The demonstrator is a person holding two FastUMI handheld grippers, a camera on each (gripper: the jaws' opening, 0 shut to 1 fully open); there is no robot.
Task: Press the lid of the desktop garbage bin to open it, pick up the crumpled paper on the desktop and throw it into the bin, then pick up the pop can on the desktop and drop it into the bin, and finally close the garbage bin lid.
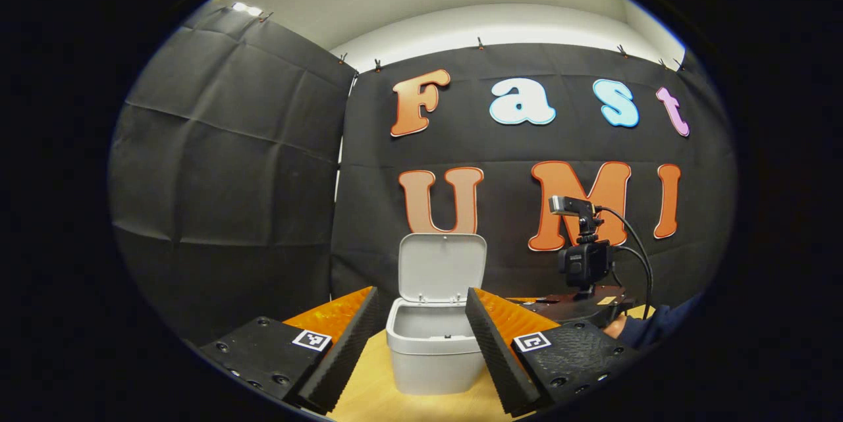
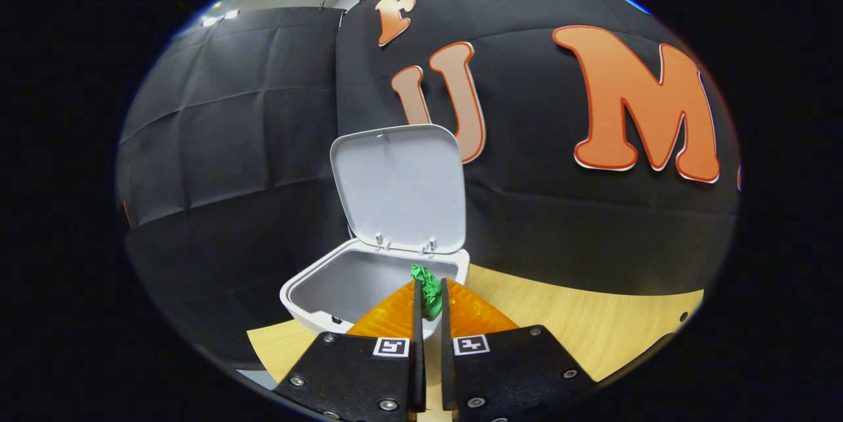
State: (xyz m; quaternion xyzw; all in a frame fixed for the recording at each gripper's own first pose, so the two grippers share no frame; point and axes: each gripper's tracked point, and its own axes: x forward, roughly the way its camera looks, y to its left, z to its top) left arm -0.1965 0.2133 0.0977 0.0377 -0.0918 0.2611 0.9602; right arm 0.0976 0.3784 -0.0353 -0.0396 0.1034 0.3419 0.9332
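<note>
Right gripper view, near: right gripper [image 2: 428, 303] clenched on the crumpled paper [image 2: 429, 290], a green wad pinched between both fingers near their tips, most of it hidden between the fingers, only the top and a strip in the gap showing. The held paper sits over the near rim of the garbage bin [image 2: 309, 303], just at the opening; whether it touches the rim can't be told. Bin is pale grey, lid [image 2: 398, 188] swung up and standing open behind the opening, hinged at the back edge; bin interior looks bare where visible, bottom part of the bin body cut off by the fingers. Wooden counter [image 2: 593, 330] runs right of the bin, black cloth wall behind. Left gripper view, near: left gripper [image 1: 421, 333] released, fingers spread wide, nothing between them, framing the bin [image 1: 431, 356] which stands on the counter [image 1: 382, 395] straight ahead; bin sides partly hidden behind the finger tips. Lid [image 1: 441, 267] upright here too. Farther right, the other gripper's rig with its camera [image 1: 585, 261] and cables seen side-on, its fingers hidden behind the left gripper's finger, paper not visible from here; a bit of hand and dark sleeve [image 1: 658, 326] at the edge, cut off. Pop can can't be made out.
</note>
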